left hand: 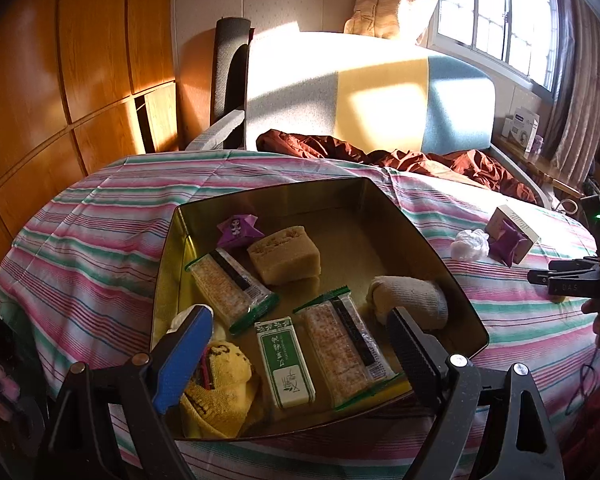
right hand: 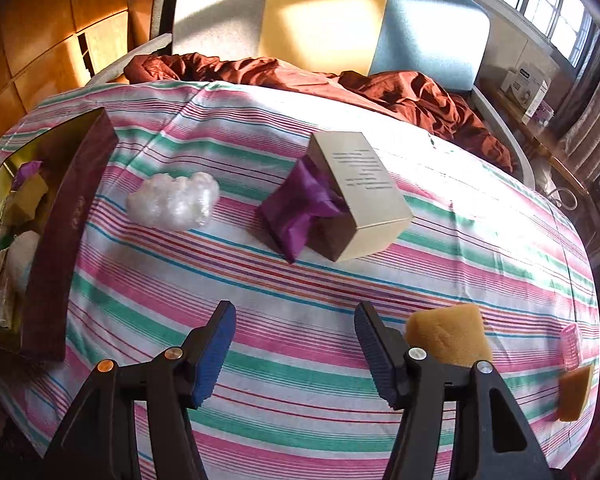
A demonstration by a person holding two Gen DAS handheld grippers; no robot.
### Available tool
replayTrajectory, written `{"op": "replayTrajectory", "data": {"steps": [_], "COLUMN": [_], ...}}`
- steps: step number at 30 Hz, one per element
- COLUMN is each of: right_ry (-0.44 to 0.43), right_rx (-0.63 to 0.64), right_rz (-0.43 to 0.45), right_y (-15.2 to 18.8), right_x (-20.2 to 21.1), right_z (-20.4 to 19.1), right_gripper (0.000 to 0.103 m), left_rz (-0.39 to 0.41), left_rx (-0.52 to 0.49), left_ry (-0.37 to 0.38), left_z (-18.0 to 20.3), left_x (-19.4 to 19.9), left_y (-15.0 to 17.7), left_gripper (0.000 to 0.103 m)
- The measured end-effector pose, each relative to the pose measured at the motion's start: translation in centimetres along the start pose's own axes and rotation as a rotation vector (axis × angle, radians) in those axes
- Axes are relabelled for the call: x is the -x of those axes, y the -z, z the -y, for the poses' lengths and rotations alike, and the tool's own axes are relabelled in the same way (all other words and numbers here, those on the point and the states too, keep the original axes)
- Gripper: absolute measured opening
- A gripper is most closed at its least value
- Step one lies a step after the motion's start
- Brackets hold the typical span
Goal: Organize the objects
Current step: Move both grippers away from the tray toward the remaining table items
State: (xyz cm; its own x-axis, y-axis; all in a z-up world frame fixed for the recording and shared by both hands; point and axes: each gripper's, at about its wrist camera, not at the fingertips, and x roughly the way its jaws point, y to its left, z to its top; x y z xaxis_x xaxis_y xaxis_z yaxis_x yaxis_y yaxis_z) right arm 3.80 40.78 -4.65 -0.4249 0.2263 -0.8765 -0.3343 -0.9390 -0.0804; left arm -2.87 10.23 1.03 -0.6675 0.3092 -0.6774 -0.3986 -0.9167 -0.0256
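On the striped bedspread (right hand: pixel 300 288) the open, empty right tool (right hand: pixel 296 352) stood nearest the tan sponge (right hand: pixel 448 338), just beside its right finger and lying crosswise, while the left tool (left hand: pixel 300 344), also open and empty, hung over the tin (left hand: pixel 420 240) well to the left.

Glossy metal tin (left hand: pixel 420 240), striped cloth cover (right hand: pixel 300 360), crinkled clear plastic wad (right hand: pixel 174 202), matt cardboard box (right hand: pixel 360 184), porous sponge (right hand: pixel 448 334)

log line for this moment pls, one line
task: organize objects | left gripper: open over tin, holds nothing | right gripper: open, empty, above striped cloth | outside tin: sponge, beige box
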Motion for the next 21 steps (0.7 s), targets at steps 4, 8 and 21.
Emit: {"op": "replayTrajectory", "data": {"steps": [4, 8, 21], "right_ry": [0.009, 0.039, 0.005], "right_rx": [-0.106, -0.14, -0.387], "right_rz": [-0.029, -0.02, 0.069], "right_y": [-0.2, -0.2, -0.6], "right_x": [-0.8, -0.5, 1.8], "right_z": [2.3, 3.0, 8.3], "right_gripper": [0.062, 0.062, 0.062], "left_rz": [0.008, 0.009, -0.107], "left_rx": [-0.066, -0.125, -0.33], "left_ry": [0.05, 0.126, 0.228], "left_z": [2.9, 6.7, 18.8], "left_x": [-0.3, -0.9, -8.6], "left_y": [-1.1, -2.5, -6.8], "left_gripper": [0.089, 0.089, 0.089]}}
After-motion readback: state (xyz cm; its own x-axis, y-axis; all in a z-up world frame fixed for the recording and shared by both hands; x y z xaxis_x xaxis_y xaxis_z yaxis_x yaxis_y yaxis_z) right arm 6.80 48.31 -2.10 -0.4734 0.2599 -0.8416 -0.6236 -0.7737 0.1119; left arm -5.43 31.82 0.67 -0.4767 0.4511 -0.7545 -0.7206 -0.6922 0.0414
